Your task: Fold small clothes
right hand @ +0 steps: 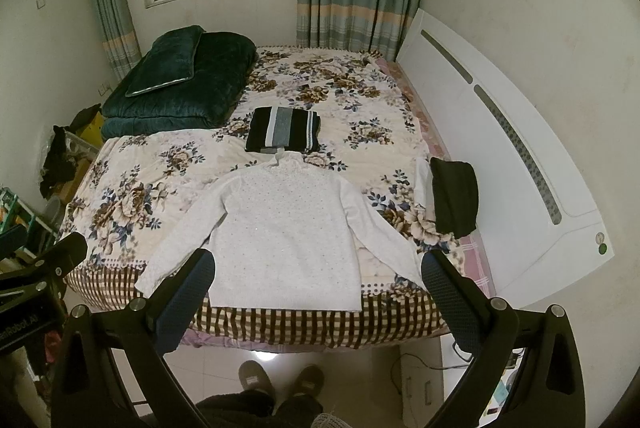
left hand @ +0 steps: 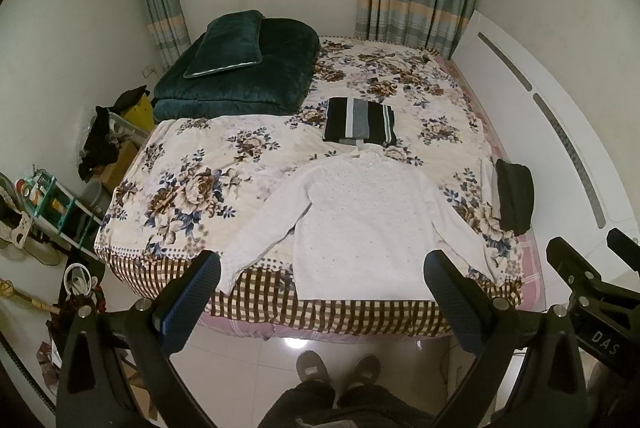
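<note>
A small white knit sweater (left hand: 360, 216) (right hand: 284, 228) lies flat and face down on the near part of the bed, sleeves spread out to both sides, hem at the bed's front edge. Behind its collar sits a folded black, grey and white striped garment (left hand: 358, 121) (right hand: 283, 131). A folded dark garment (left hand: 515, 195) (right hand: 454, 197) rests at the right edge of the bed. My left gripper (left hand: 322, 276) is open and held above the floor, short of the sweater's hem. My right gripper (right hand: 318, 280) is open too, beside the left one, nothing between its fingers.
The bed carries a floral blanket (left hand: 192, 183) (right hand: 132, 195) with a checked border. A dark green folded quilt and pillow (left hand: 236, 67) (right hand: 180, 75) fill the far left corner. A white headboard (right hand: 504, 147) runs along the right. Clutter and a shelf (left hand: 52, 203) stand left. A person's slippered feet (left hand: 340, 368) stand on the tiles.
</note>
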`<action>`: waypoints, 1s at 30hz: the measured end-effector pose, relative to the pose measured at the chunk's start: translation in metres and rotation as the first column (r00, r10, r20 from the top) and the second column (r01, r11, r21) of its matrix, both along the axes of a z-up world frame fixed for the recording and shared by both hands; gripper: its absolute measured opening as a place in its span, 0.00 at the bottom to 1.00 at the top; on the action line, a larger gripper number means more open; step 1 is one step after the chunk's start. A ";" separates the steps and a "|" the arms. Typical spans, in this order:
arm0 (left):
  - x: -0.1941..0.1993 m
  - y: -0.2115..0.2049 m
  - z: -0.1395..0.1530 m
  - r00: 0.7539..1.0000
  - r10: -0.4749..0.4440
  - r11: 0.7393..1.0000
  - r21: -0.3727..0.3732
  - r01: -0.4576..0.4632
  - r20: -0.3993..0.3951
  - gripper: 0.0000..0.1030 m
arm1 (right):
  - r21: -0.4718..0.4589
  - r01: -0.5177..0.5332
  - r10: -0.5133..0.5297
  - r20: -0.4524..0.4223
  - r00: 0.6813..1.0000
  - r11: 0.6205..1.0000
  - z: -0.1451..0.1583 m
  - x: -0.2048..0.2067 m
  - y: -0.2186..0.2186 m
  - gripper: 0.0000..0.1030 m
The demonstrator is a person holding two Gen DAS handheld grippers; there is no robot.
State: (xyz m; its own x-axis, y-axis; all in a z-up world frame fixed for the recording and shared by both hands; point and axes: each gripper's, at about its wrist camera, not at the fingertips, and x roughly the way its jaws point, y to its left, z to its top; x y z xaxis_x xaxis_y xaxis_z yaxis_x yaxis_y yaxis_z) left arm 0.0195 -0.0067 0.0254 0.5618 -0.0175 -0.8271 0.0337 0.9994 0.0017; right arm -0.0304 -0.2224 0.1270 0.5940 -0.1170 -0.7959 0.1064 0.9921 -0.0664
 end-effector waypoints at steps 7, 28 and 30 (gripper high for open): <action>-0.001 0.002 0.000 1.000 -0.004 1.000 -0.002 0.004 0.001 1.00 | -0.001 0.002 -0.002 0.001 1.000 1.000 -0.001 0.000 0.000 1.00; 0.001 -0.002 0.003 1.000 -0.004 1.000 -0.006 0.004 0.007 1.00 | -0.003 0.001 -0.001 0.006 1.000 1.000 0.018 0.001 0.001 1.00; 0.000 -0.001 0.003 1.000 -0.002 1.000 -0.007 0.002 0.007 1.00 | -0.001 0.001 -0.001 0.004 1.000 1.000 0.018 0.001 0.000 1.00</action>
